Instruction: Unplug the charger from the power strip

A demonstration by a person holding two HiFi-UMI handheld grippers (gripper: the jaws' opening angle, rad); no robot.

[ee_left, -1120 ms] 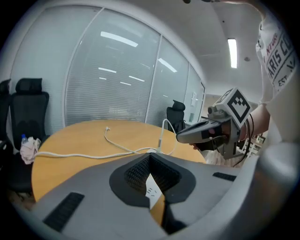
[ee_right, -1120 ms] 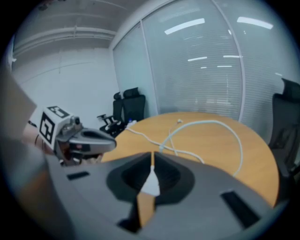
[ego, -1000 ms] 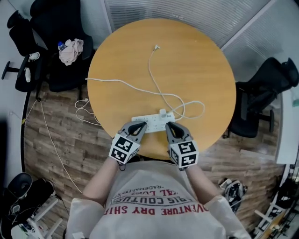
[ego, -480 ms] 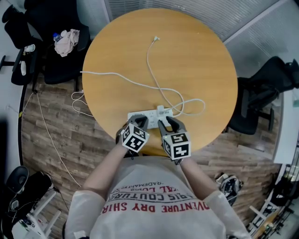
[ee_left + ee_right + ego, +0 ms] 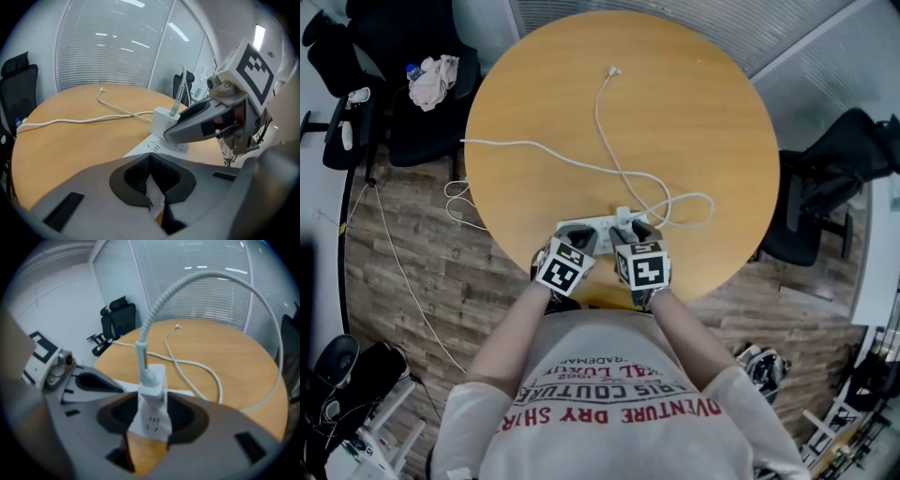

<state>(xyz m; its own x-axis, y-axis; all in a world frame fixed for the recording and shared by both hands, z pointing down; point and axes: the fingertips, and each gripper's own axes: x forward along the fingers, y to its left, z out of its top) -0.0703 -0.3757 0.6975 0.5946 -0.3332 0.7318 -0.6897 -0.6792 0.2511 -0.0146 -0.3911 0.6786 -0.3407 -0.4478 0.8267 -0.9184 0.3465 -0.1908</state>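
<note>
At the power strip (image 5: 592, 228) on the table's (image 5: 675, 112) near edge, by a shirt (image 5: 619, 403) printed "VENTURE DRY", both grippers angle steeply down: left gripper (image 5: 579, 242) closed, tips at its left end; right gripper (image 5: 636, 234) jaws opening astride the plugged-in charger (image 5: 164, 124).

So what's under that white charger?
A white power strip, lying flat on the round wooden table. The charger sits plugged on top, so its prongs and that socket are covered.
</note>
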